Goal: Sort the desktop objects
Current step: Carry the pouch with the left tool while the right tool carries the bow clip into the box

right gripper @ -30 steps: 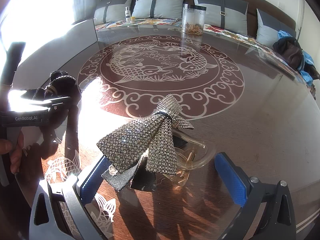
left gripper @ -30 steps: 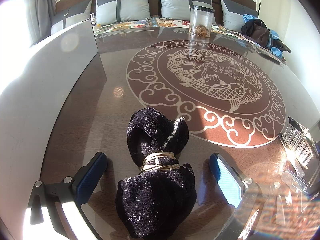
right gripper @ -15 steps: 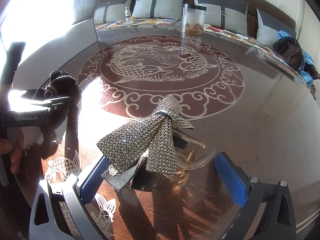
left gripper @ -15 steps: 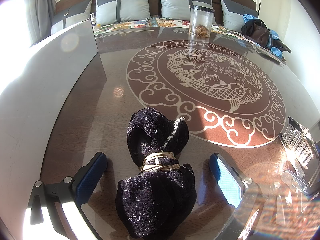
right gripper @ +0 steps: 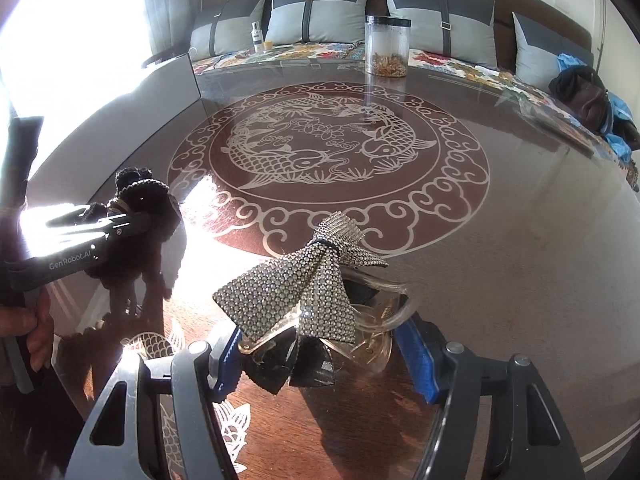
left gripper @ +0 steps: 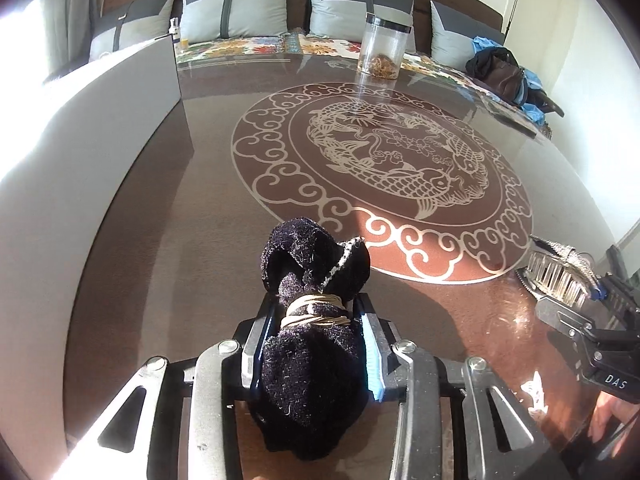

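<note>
Both grippers are closing at the same time, each on its own hair accessory lying on the glass table point(left gripper: 168, 240). The left gripper point(left gripper: 312, 344) has its jaws closing on the black fuzzy hair tie point(left gripper: 312, 344), and the blue pads already touch its sides just below the beige elastic band point(left gripper: 314, 312), so I judge this grip almost complete. The right gripper point(right gripper: 324, 354) is also closing around the rhinestone bow clip point(right gripper: 304, 284); the left pad touches the clear plastic edge of the clip, while the right pad is still a little apart from it. To do this step well, the right jaws should meet the hard clear body, not the soft bow, because the bow can bend and slip. The left should squeeze gently, then both lift straight up, toward the jar point(right gripper: 387, 46) perhaps.
</note>
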Demonstrator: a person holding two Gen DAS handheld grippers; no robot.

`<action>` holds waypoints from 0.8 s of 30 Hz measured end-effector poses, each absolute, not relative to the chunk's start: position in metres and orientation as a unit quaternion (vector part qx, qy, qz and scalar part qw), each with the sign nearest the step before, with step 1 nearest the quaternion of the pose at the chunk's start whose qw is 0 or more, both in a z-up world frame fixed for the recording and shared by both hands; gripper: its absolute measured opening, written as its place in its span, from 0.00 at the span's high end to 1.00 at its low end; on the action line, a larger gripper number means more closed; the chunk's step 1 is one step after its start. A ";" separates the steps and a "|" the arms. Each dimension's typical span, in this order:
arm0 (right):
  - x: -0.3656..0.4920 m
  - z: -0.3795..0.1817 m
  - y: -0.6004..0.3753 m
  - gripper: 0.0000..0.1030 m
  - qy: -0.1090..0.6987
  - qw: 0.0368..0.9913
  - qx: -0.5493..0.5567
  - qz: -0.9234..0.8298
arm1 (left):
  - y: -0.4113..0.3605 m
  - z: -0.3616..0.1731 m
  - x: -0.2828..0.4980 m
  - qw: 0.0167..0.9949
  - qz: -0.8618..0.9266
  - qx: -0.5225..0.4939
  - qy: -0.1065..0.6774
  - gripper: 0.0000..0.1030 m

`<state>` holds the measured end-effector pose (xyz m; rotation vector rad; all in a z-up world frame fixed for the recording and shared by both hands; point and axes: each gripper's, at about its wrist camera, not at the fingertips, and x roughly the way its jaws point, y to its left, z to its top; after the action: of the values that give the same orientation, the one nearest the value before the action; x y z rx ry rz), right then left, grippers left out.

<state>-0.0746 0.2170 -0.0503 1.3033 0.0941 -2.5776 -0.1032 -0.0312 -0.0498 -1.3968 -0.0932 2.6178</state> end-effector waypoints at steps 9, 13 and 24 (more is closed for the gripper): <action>-0.065 -0.003 0.199 0.52 0.034 0.142 0.426 -0.893 | -0.066 0.010 -0.067 0.102 0.889 -0.436 -0.093 0.64; -0.069 0.002 0.187 0.52 0.040 0.153 0.428 -0.890 | -0.096 0.029 -0.051 0.094 0.891 -0.431 -0.109 0.64; -0.066 0.109 0.050 0.52 0.029 0.292 0.347 -0.891 | -0.247 0.097 -0.039 -0.009 0.911 -0.386 -0.142 0.64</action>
<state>-0.0663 0.0499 0.1089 0.9256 0.0767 -2.3736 -0.0385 -0.2470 0.0970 -1.2206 -0.4474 2.8805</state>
